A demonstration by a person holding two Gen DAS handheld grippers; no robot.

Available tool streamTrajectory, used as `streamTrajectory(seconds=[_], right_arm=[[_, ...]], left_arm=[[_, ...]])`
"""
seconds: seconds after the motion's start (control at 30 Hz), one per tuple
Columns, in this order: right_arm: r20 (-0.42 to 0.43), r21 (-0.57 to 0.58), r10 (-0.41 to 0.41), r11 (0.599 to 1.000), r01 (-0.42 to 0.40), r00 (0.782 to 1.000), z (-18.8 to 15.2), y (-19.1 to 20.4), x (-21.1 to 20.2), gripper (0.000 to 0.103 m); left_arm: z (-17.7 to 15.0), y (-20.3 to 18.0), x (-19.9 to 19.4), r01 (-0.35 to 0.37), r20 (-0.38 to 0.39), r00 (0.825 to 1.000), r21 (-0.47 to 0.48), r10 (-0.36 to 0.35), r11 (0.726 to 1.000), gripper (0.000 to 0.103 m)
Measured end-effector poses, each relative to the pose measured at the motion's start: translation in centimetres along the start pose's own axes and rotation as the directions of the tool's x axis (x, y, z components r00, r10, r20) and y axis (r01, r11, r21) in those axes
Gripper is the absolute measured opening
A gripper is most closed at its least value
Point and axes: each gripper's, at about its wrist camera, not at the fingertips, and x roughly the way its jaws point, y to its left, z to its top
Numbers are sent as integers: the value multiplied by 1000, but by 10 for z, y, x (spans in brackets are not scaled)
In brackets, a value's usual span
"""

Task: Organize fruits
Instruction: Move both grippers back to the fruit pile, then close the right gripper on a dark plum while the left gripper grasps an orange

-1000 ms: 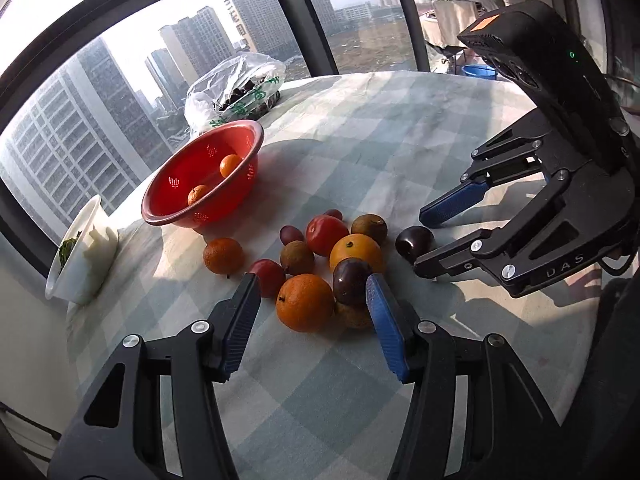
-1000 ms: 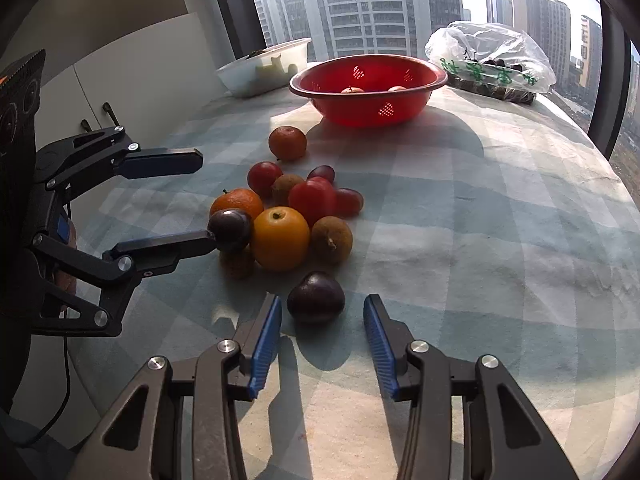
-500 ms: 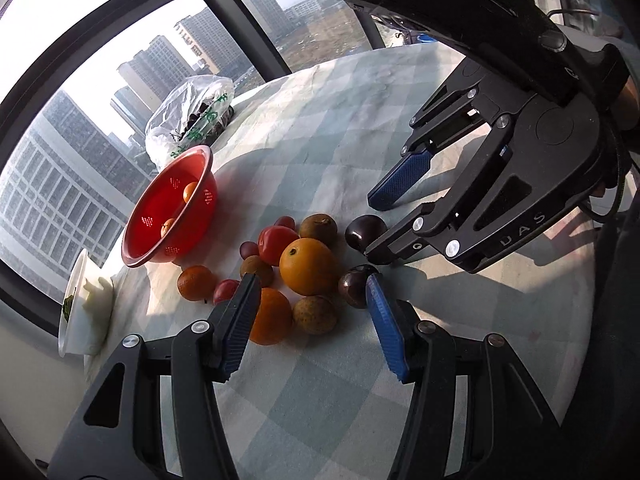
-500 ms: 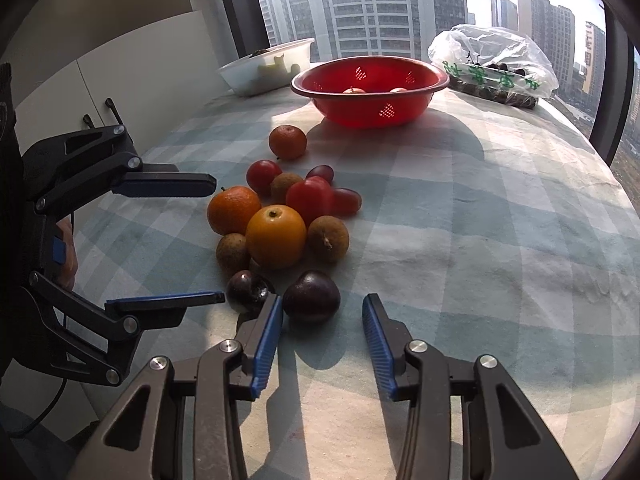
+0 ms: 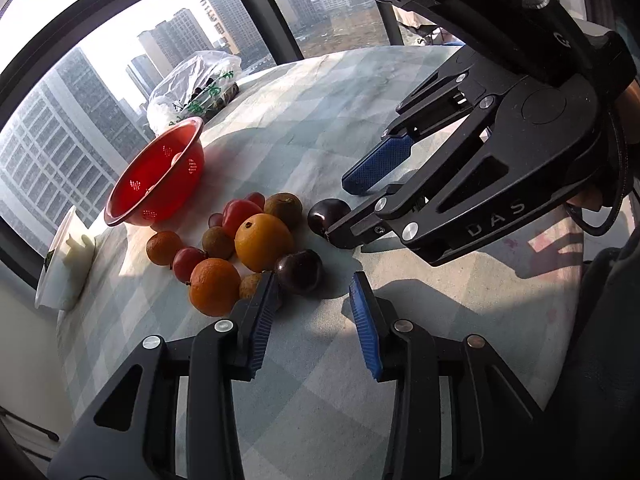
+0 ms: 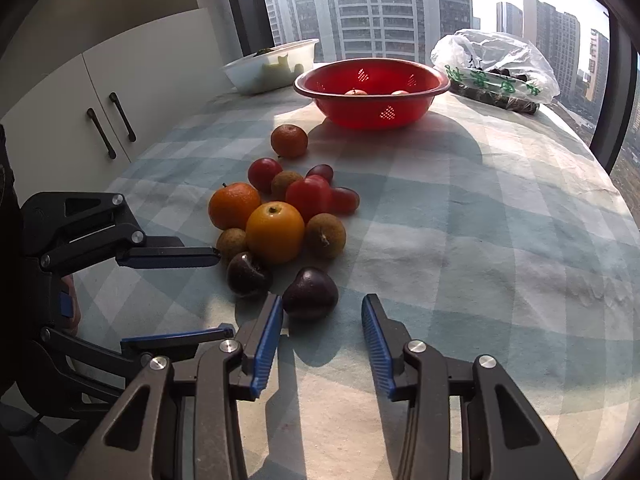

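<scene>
Cabinet doors (image 6: 100, 120) solely in right wrist view, beside the table (image 6: 480, 240).

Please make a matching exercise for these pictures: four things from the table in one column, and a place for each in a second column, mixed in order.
Things
1. red basket
2. plastic bag
3. white bowl
4. dark plum

Places
A. just ahead of the right gripper, near its left finger
B. far side of the table, between the white bowl and the plastic bag
C. by the window, right of the red basket in the right wrist view
D. table edge near the white cupboard, left of the red basket in the right wrist view

Pairs: 1-B, 2-C, 3-D, 4-A
</scene>
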Motion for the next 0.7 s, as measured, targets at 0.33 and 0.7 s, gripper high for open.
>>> streamTrajectory(seconds=[0.33,0.7], right_arm=[[4,-27,7,1000,-7,1000,0,2,-3,36],[13,-35,34,999,-34,999,1,2,-6,30]], left_arm=[[5,-1,10,2,-13,1000,5,-2,1000,36],[7,5,12,4,-21,1000,-17,-4,1000,29]])
